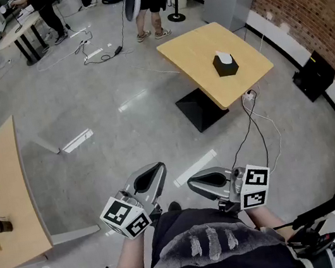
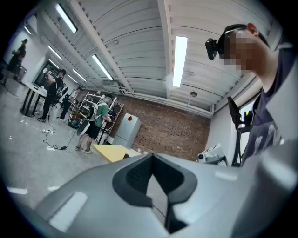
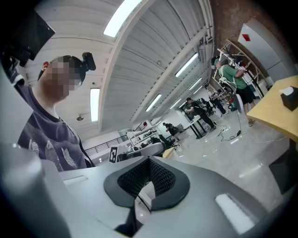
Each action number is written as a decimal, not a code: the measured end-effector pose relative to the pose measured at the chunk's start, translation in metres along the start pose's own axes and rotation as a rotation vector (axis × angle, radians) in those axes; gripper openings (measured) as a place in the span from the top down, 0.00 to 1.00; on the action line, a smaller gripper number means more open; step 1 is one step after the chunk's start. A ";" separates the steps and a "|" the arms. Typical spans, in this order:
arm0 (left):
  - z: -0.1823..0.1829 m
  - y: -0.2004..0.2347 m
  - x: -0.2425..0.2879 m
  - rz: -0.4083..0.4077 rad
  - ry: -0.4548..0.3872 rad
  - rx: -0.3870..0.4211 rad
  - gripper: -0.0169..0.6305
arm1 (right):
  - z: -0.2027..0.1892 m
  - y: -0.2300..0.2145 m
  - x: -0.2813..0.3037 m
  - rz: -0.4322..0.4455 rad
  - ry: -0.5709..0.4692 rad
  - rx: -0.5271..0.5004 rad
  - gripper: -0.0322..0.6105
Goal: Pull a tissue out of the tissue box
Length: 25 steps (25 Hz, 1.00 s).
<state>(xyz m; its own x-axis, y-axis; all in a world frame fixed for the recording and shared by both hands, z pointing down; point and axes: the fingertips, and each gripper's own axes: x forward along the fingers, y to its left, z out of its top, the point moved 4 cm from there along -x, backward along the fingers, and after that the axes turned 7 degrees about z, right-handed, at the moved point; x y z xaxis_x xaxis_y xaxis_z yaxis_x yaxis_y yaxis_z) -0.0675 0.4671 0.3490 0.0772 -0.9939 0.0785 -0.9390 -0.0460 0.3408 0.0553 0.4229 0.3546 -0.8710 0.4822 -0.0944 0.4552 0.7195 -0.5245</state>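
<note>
Standing well back from the work, the person holds both tools close in front of the chest, and I judge the task is at its very start, with the approach not yet made. The left gripper point(image 1: 151, 175) has its jaws pressed fully together with nothing between them. The right gripper point(image 1: 202, 184) reads the same in its own view, its pads meeting and empty. Both point level, their tips turned toward each other.

The tissue box point(image 1: 226, 64) is small and dark, with a white tissue point(image 1: 224, 56) poking out of its top. It sits on the yellow table point(image 1: 193, 45), well apart from the person at about one o'clock across bare grey floor. A black cable point(image 1: 253, 131) trails over the floor from the table's base toward the person.

The next move calls for walking over while minding that cable. One gripper must then come above the box, open, and pinch the tissue tuft. The box looks light, so the other gripper may need to steady it.
</note>
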 end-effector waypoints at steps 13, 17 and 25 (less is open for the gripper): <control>-0.004 0.036 0.036 -0.171 0.028 -0.038 0.97 | 0.004 -0.024 -0.003 -0.144 -0.088 0.081 0.95; 0.001 0.025 0.052 -0.224 0.027 -0.059 0.97 | 0.005 -0.026 -0.008 -0.165 -0.120 0.130 0.95; 0.006 0.004 0.078 -0.199 0.071 -0.024 0.97 | 0.019 -0.048 -0.004 0.043 -0.067 0.155 0.95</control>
<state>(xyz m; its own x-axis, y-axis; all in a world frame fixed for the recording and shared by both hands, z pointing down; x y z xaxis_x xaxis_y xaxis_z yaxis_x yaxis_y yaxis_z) -0.0676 0.3891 0.3504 0.2845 -0.9559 0.0734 -0.8946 -0.2372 0.3786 0.0331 0.3774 0.3644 -0.8641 0.4727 -0.1728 0.4626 0.6109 -0.6425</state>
